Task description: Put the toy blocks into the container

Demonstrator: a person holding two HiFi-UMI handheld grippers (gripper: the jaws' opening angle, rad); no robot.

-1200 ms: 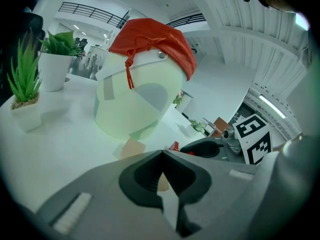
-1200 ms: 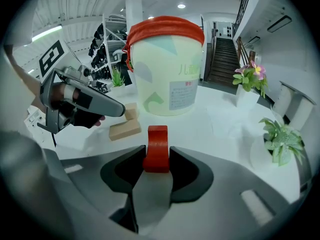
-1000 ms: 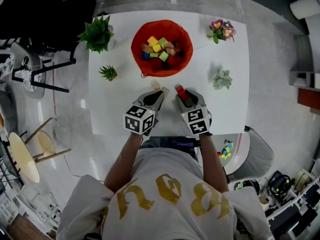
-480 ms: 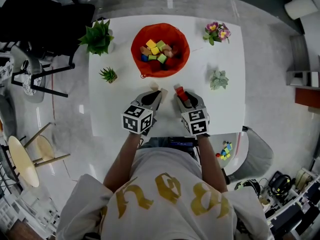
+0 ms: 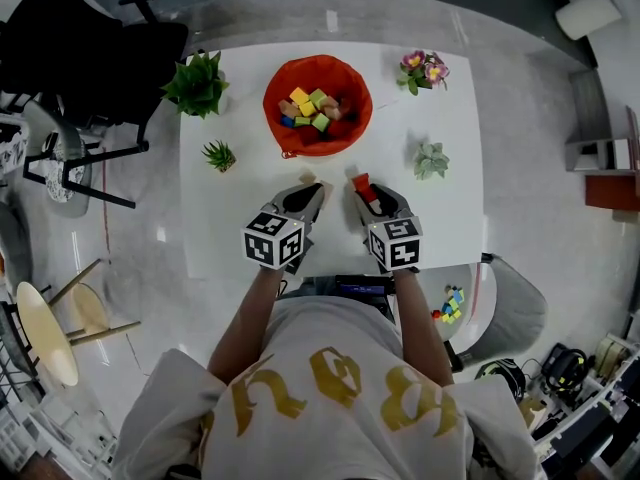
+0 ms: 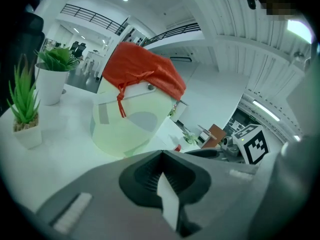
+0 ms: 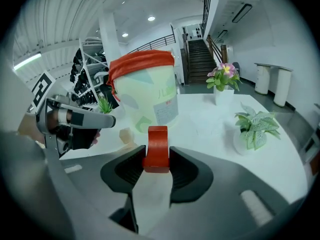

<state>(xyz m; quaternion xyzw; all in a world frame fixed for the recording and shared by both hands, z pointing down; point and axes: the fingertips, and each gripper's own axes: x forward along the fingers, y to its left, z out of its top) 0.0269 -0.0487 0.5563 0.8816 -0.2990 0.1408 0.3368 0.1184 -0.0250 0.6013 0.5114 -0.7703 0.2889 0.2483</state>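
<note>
Mostly done, I'd say. Bench carries plants and the container at its far side, which already has a heap of blocks in it. Right claw is clamped on a red block, well short of the container. Left claw is clenched, with nothing showing past its tips. A pale block sits just off that claw; can't tell if they touch. Left to do: red block in, then the pale one.

Red block upright in right gripper (coloured blocks inside red-rimmed container)
</note>
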